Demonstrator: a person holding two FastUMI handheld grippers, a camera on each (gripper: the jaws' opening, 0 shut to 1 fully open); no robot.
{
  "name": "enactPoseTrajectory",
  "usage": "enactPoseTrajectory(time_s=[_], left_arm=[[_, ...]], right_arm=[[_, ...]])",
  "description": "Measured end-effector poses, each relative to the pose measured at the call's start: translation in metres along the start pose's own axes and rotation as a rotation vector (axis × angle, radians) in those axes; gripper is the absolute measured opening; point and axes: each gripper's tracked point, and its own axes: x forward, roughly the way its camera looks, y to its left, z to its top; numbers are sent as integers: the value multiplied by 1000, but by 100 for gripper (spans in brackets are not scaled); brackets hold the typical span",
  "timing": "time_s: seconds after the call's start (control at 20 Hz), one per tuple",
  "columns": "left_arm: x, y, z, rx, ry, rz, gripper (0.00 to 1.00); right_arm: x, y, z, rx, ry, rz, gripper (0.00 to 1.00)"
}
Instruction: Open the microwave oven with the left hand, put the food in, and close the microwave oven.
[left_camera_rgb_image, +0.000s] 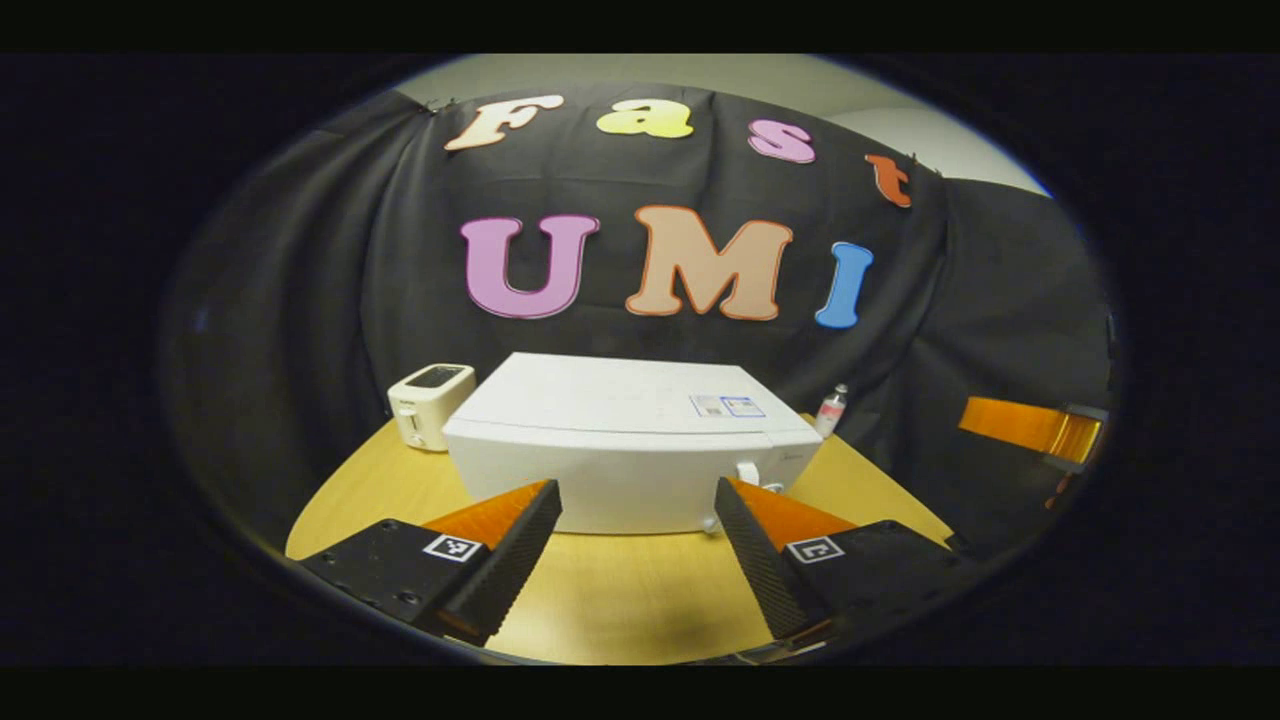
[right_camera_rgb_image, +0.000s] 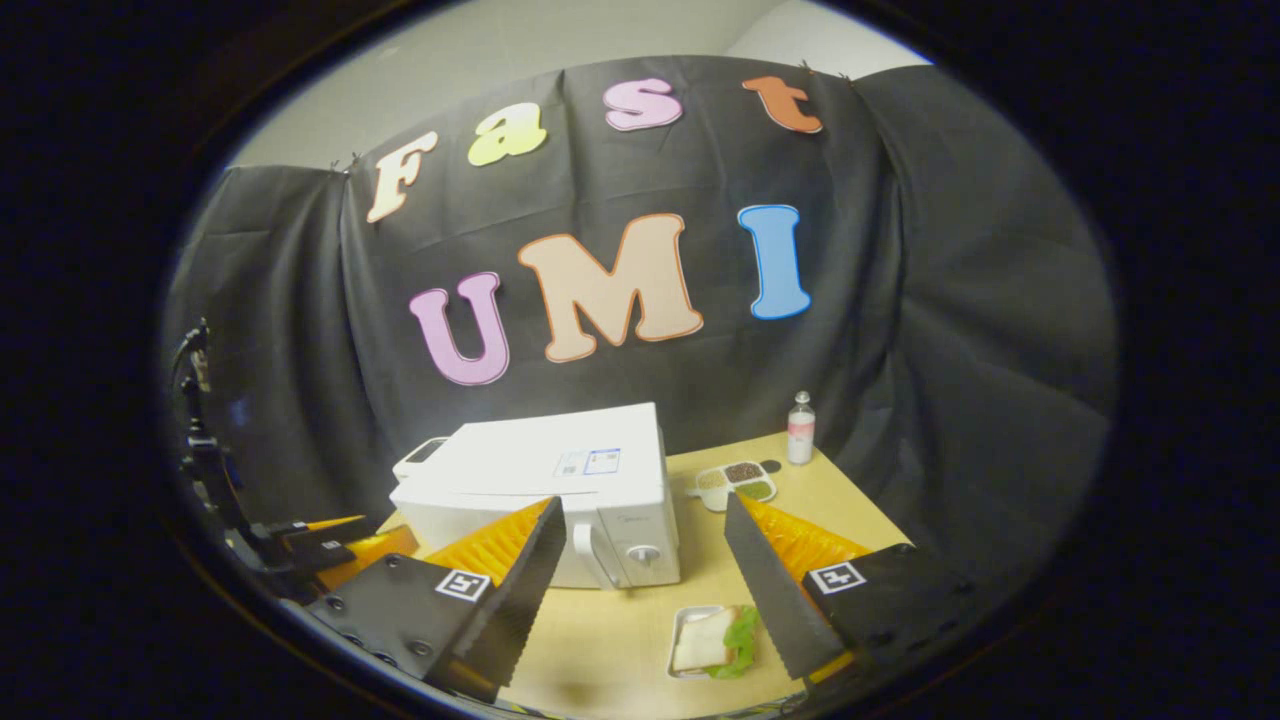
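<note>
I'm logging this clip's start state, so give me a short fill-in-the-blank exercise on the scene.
1. The microwave door is ___.
2. The sandwich lies in a small tray on the ___, in front of the microwave.
3. The right gripper has its fingers ___, holding nothing.
4. Left of the microwave in the left gripper view stands a white ___.

Missing words: closed; table; open; toaster

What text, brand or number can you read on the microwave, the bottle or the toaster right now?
No text is readable.
On the microwave, the sticker on top: print too small to read.
On the bottle, the label: too small and blurred.
On the toaster: no legible text.
</note>
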Motion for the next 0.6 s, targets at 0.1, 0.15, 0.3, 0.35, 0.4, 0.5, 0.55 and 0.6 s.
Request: enactPoseTrajectory(time_s=[0.1,0.15,0.3,0.35,0.4,0.5,0.55,0.6], left_arm=[[14,-12,-21,-18,44,-33,93],[21,-16,-30,-25,60,-41,92],[47,-27,-59,-41,100,-69,87],[55,-31,-68,-39,115,-81,91],[64,-34,-77,-33,136,-91,92],[77,-46,-92,-20,167,-121,92],[83,-51,-98,-15,183,-135,87],[89,-57,-102,-13,191,-149,92]], right_arm=[[-3,-7,-5,8,4,-18,92],[-5,-9,-7,11,3,-28,92],[-11,-21,-13,17,4,-65,92],[-11,-24,-16,18,8,-74,92],[-14,-27,-18,18,10,-85,92],[-18,-32,-21,21,16,-103,92],[-19,-33,-23,23,16,-111,92],[-20,-35,-24,27,20,-118,92]])
